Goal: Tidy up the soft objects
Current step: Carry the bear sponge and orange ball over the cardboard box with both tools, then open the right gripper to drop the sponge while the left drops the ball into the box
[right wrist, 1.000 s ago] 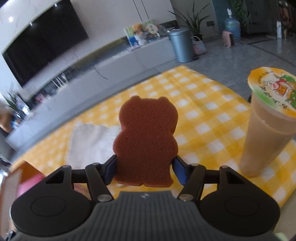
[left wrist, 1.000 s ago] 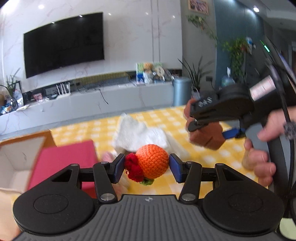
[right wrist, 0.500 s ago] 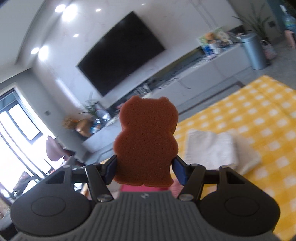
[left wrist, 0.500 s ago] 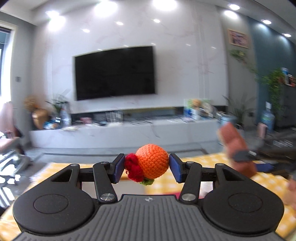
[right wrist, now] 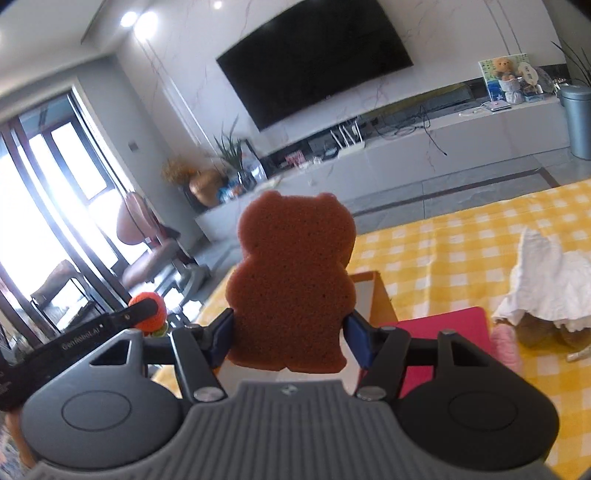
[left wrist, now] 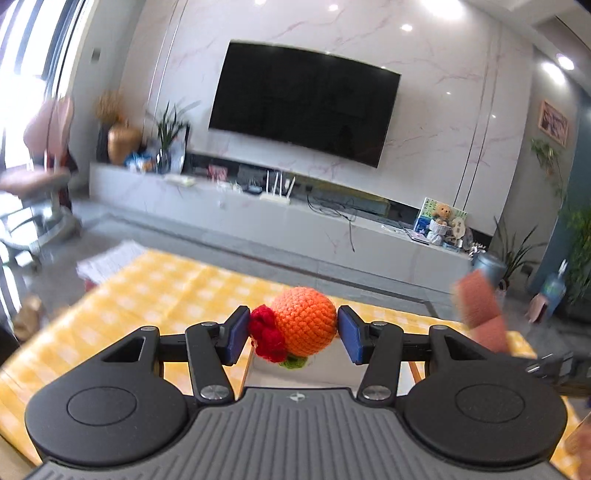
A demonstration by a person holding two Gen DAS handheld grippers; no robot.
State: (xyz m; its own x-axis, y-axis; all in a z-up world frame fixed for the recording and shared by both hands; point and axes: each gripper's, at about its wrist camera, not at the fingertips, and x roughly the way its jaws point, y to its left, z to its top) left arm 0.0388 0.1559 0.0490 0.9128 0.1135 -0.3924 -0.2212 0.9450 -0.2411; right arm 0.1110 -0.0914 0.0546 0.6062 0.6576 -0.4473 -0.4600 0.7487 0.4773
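Bright daylit room. Recessed ceiling spots (left wrist: 406, 27) glare on the glossy marble wall. Windows (right wrist: 33, 206) far left blown out to white. Strong fisheye bending of wall lines and TV (left wrist: 303, 107) toward the edges. Left-wrist view: yellow checked tablecloth (left wrist: 155, 291) and left-side furniture smeared by motion blur. Right-wrist view sharper; bear sponge (right wrist: 291, 280) shows crisp pores.

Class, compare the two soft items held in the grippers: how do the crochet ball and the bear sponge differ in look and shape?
Colour: the crochet ball is bright orange with a red knitted cluster on its side; the bear sponge is plain brown.
Shape: the crochet ball is round; the bear sponge is a flat slab cut to a bear outline.
Surface: the crochet ball shows yarn stitches; the bear sponge shows fine pores.
Shared: each is pinched between blue pads, in the left gripper and the right gripper.
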